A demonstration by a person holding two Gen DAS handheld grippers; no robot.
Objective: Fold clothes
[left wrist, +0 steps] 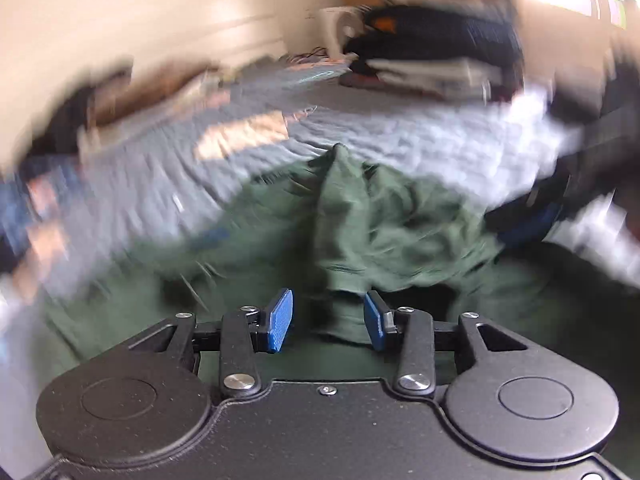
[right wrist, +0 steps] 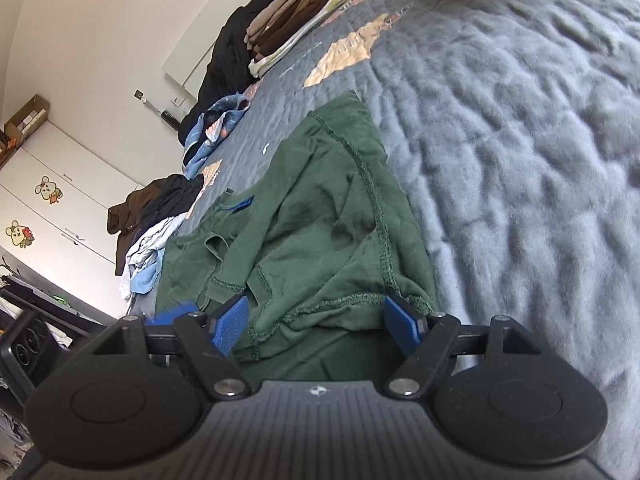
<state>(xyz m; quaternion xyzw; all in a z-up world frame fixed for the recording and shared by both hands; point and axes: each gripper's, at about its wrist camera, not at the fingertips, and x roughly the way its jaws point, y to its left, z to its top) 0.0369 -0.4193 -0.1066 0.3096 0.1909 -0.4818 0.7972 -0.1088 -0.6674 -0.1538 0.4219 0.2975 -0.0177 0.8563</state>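
- Grey quilted bedspread covers the bed, and my clothes job lies on it.
- Stacks of folded clothes sit far off by the wall, and loose clothes lie piled along the bed's edge.
- One dark green shirt lies crumpled on the bedspread, right in front of both my tools. It is bunched up, with its stitched seams showing, so it is not folded flat.
- My left gripper has its fingers apart, with a ridge of green cloth poking up between them. That picture is blurry, and I cannot tell if the pads touch the cloth.
- My right gripper has its fingers spread wide over the shirt's near edge, holding nothing.
- I think the shirt is light, soft and floppy. It will sag and wrinkle when lifted.
- A good place to pinch looks like a thick stitched hem or corner, one for each gripper, so the cloth spreads flat between them.
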